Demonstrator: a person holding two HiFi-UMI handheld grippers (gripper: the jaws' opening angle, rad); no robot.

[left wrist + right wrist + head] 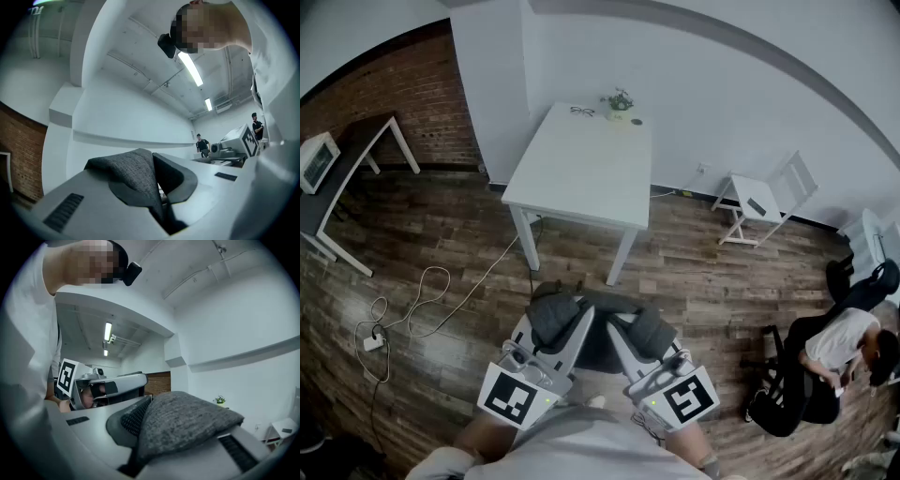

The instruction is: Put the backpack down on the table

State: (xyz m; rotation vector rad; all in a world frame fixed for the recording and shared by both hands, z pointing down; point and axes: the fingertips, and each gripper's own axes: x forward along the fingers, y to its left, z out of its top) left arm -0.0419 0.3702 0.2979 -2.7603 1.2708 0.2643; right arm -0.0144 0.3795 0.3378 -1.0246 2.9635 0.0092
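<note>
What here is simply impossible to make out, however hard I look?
- Backpack, head view: its body is mostly hidden behind the left hand-held gripper and the right hand-held gripper; little beyond grey strap fabric shows.
- Both gripper views: strap fabric fills the shut jaws, and the bag's body is out of frame.
- Round object on the table, head view: too small to name.

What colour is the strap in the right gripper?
The strap is speckled dark grey, clearest in the right gripper view.

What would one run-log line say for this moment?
left gripper: shut on backpack strap | right gripper: shut on backpack strap | backpack: carried, not on table | table: ahead
</note>
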